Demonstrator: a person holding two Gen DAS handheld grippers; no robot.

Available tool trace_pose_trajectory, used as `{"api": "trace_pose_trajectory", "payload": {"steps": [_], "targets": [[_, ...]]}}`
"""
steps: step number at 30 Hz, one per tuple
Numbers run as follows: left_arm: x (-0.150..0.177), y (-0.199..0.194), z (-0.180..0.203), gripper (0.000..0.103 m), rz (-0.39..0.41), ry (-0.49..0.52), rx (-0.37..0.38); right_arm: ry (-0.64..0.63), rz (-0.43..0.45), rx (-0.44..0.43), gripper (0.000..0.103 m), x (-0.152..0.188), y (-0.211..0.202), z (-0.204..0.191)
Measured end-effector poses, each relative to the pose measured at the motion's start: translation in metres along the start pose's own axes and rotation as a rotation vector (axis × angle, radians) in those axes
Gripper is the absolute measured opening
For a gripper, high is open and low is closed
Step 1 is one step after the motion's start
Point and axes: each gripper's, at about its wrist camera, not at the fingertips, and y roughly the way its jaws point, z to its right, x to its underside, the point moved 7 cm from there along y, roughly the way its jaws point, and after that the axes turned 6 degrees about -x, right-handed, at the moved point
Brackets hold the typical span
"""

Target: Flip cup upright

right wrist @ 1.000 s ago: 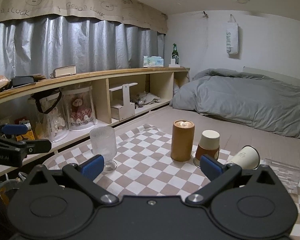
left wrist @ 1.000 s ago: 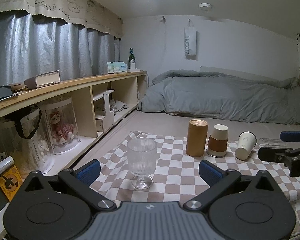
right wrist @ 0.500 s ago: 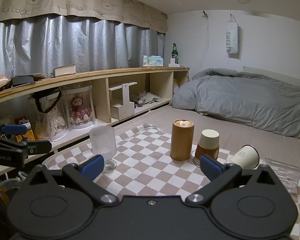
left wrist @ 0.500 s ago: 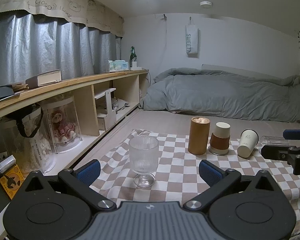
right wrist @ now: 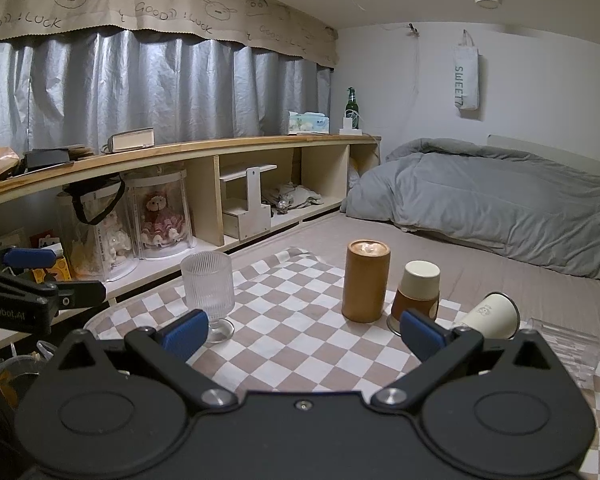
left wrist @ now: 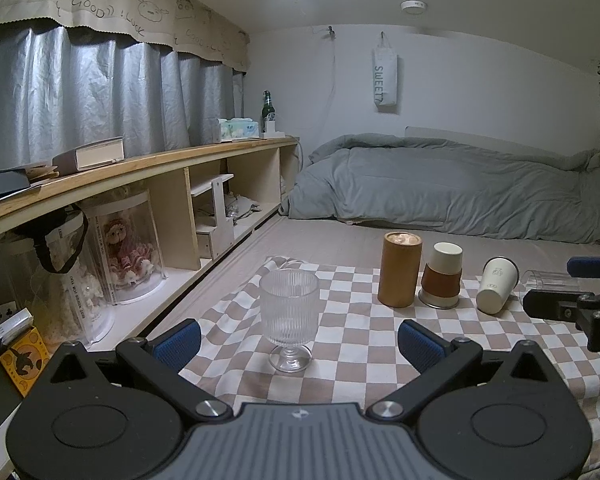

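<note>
A white paper cup (left wrist: 497, 284) lies on its side on the checkered cloth (left wrist: 360, 344); it also shows in the right wrist view (right wrist: 490, 316). A brown-sleeved cup (left wrist: 442, 276) stands upside down beside it, also in the right wrist view (right wrist: 418, 292). A ribbed stemmed glass (left wrist: 288, 312) stands upright, seen too in the right wrist view (right wrist: 209, 290). A clear plastic cup (right wrist: 566, 350) lies on its side at the right. My left gripper (left wrist: 298, 342) is open and empty, just short of the glass. My right gripper (right wrist: 302, 332) is open and empty, short of the cups.
A brown cylinder (left wrist: 400, 270) stands upright left of the sleeved cup. A wooden shelf unit (left wrist: 172, 200) with doll cases runs along the left. A grey duvet (left wrist: 460, 188) lies behind the cloth.
Both grippers have eased back and up a little; the objects look slightly lower and farther. Nothing was touched or moved.
</note>
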Motion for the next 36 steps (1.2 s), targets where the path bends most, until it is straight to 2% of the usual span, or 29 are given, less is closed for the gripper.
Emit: {"api": "trace_pose_trajectory", "payload": {"steps": [36], "targets": [[0.005, -0.0007, -0.0072, 0.103, -0.007, 0.001, -0.003, -0.009, -0.003, -0.004, 0.103, 0.0003, 0.0012, 0.0025]]}}
